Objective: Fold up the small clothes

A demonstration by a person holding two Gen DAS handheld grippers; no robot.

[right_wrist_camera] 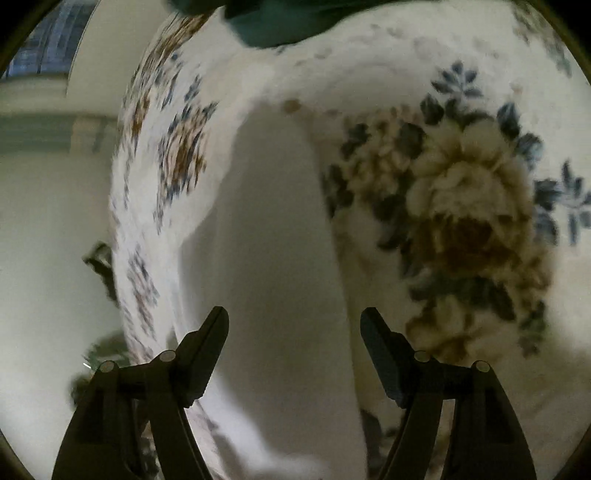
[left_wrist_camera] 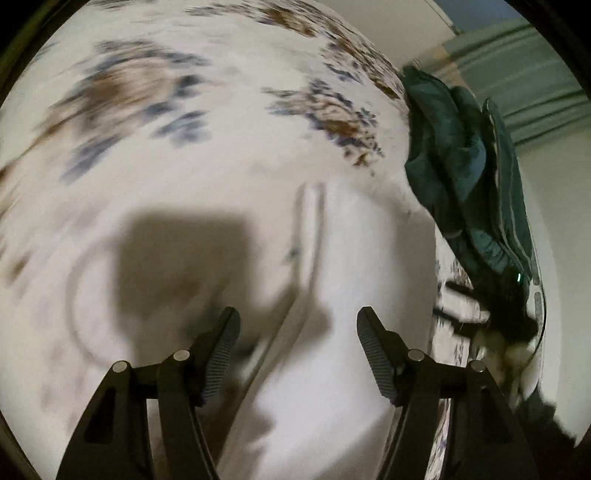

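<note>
A white garment (left_wrist_camera: 354, 258) lies flat on a flowered bed cover (left_wrist_camera: 147, 92), with a stitched hem line running down its middle. My left gripper (left_wrist_camera: 298, 321) is open just above it, its shadow on the cloth to the left. In the right wrist view the same white garment (right_wrist_camera: 273, 229) runs as a long strip up the middle, on the flowered bed cover (right_wrist_camera: 461, 206). My right gripper (right_wrist_camera: 294, 321) is open over the strip and holds nothing. Both views are motion-blurred.
A dark teal padded garment (left_wrist_camera: 469, 158) lies bunched at the bed's right edge in the left wrist view, and shows at the top of the right wrist view (right_wrist_camera: 273, 22). The bed edge (right_wrist_camera: 122, 206) drops off to the left there.
</note>
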